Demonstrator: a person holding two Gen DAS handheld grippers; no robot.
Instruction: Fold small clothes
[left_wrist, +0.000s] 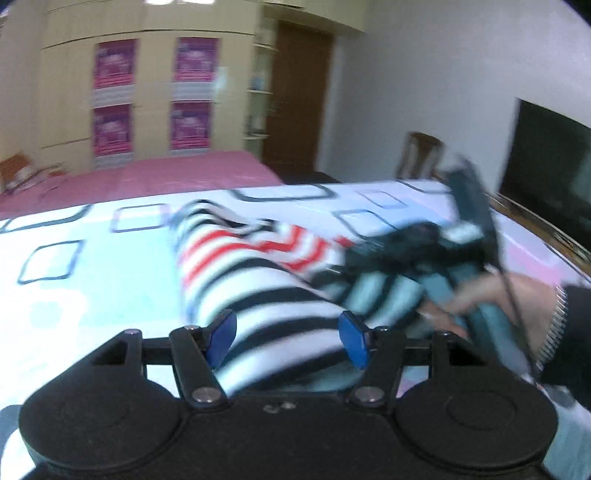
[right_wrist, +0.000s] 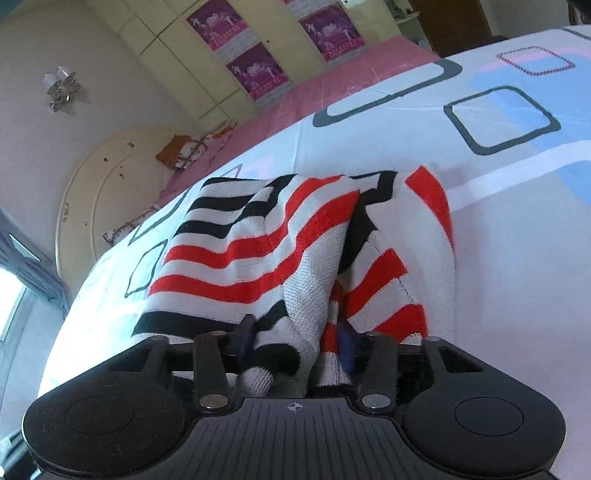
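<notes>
**Striped sweater gripped on the bed**

While the striped sweater (right_wrist: 258, 254) lies bunched on the bed sheet (right_wrist: 498, 192), a fold of it is pinched by the right gripper (right_wrist: 295, 343). The knit is seen squeezed between the two blue pads, so the jaws are part way closed on the cloth. The sweater is white with red and black stripes, and it is heaped up in soft folds just in front of that gripper.

In the left wrist view, the left gripper (left_wrist: 286, 338) is held over the near end of the sweater (left_wrist: 258, 280). Its blue pads (left_wrist: 221, 338) are set well apart, with striped cloth seen between them, but no squeeze on the cloth is seen. This picture is blurred.

On the far right side of the sweater, the right gripper (left_wrist: 413, 254) is seen as a dark and teal shape, held by a hand (left_wrist: 509, 299) in a dark sleeve.

Beyond the sweater, a pink bed cover (left_wrist: 166, 173) is seen, and behind that a cream wardrobe (left_wrist: 155, 92) with pink posters on it.
</notes>
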